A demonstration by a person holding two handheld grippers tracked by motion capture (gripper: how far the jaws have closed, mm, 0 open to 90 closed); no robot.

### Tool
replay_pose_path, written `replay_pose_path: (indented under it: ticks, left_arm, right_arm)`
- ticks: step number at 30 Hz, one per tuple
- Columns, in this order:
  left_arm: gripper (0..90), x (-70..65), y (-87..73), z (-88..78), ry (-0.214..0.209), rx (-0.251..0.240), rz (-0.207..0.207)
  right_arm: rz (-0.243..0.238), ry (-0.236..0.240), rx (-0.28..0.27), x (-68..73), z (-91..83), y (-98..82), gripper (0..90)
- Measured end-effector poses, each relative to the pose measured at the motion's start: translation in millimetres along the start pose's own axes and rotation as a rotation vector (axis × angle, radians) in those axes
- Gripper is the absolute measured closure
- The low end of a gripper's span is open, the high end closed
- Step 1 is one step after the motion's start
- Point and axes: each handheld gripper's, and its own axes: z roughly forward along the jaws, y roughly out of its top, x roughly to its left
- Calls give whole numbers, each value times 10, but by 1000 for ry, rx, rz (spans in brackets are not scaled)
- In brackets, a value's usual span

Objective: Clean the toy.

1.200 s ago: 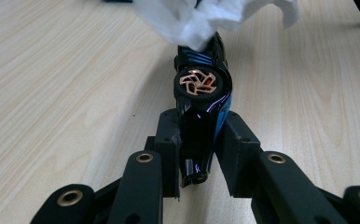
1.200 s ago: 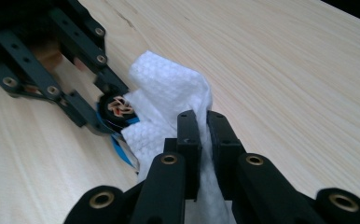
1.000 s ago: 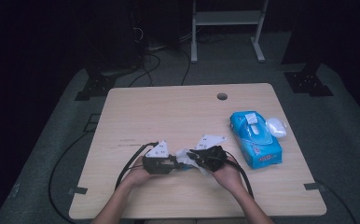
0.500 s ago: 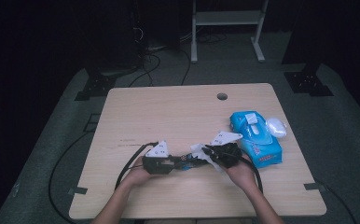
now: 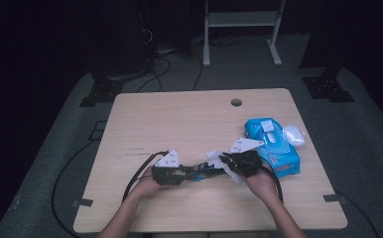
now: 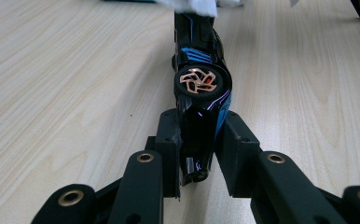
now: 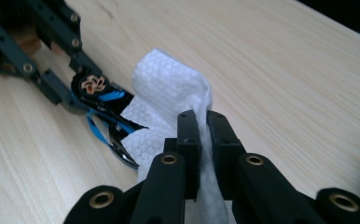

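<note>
A black toy car with blue stripes [image 6: 201, 93] lies on its side, one orange-spoked wheel facing up. My left gripper [image 6: 200, 154] is shut on its near end, low over the wooden table [image 5: 179, 124]. In the high view the left gripper [image 5: 192, 172] points right and the car [image 5: 205, 171] reaches toward my right gripper [image 5: 226, 163]. The right gripper [image 7: 202, 126] is shut on a white wet wipe [image 7: 169, 88], which drapes against the car's far end [image 7: 103, 95]. The wipe hides the car's tip [image 6: 192, 5].
A blue packet of wipes [image 5: 271, 144] lies to the right of my right hand, with a small white object [image 5: 293, 135] beside it. A round hole [image 5: 236, 102] sits near the table's far edge. Cables trail off the left of the table.
My right gripper has slid to the right with the wipe, drawing it along the car toward the blue packet. The left gripper and the car have stayed put.
</note>
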Motion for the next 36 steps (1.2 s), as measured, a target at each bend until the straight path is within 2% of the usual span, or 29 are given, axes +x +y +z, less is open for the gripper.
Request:
replay_pose_path:
  ticks: [1, 3, 5, 6, 7, 8, 11, 14, 16, 17, 20, 22, 24, 27, 28, 30, 33, 36]
  left_arm:
    - [713, 1, -2, 0, 0, -2, -2]
    - [713, 2, -3, 1, -1, -2, -3]
    - [713, 2, -4, 1, -1, -3, -2]
    - [713, 3, -3, -1, -1, -1, 1]
    - [713, 3, -2, -1, -1, 0, 2]
    - [713, 4, -2, 0, -2, -1, 0]
    - [713, 10, -6, 3, -5, -8, -6]
    - [713, 1, -3, 0, -1, -3, -2]
    - [713, 2, -2, -4, -1, 1, 1]
    - [713, 3, -1, -3, -2, 1, 1]
    - [713, 6, -4, 5, -5, -6, -4]
    - [713, 8, -6, 5, -6, -6, -4]
    - [713, 4, -4, 6, -5, -8, -7]
    - [712, 1, 0, 0, -3, -1, -4]
    - [712, 2, -1, -1, -3, -1, -3]
    - [713, 2, -3, 5, -4, -6, -8]
    - [713, -3, 1, 11, -4, -5, -5]
    - [713, 2, -4, 1, -6, -4, -7]
  right_arm:
    - [-12, -3, 11, 4, 15, -6, 844]
    - [-3, -14, 21, -43, 11, -46, 844]
    - [7, -65, 46, -134, -20, -85, 845]
    - [23, -75, 59, -178, -35, -109, 844]
    - [51, -65, 45, -204, -54, -128, 844]
    - [60, -54, 29, -207, -74, -131, 844]
    - [52, 0, -14, -118, -64, -63, 844]
    - [18, 36, -13, -28, 11, 4, 844]
    - [8, 30, 10, -35, 42, -20, 844]
    - [19, 30, 7, -65, 36, -50, 843]
    - [31, -25, 27, -130, -24, -81, 843]
    - [37, -16, 5, -128, -70, -68, 843]
    - [27, 1, -12, -73, -62, -29, 843]
    - [0, 23, 23, 36, 68, 5, 843]
    - [-7, 28, 13, 69, 93, 23, 842]
    - [1, 71, 0, 129, 135, 68, 843]
    - [-22, 118, -10, 293, 244, 152, 843]
    - [-52, 132, -11, 389, 313, 218, 843]
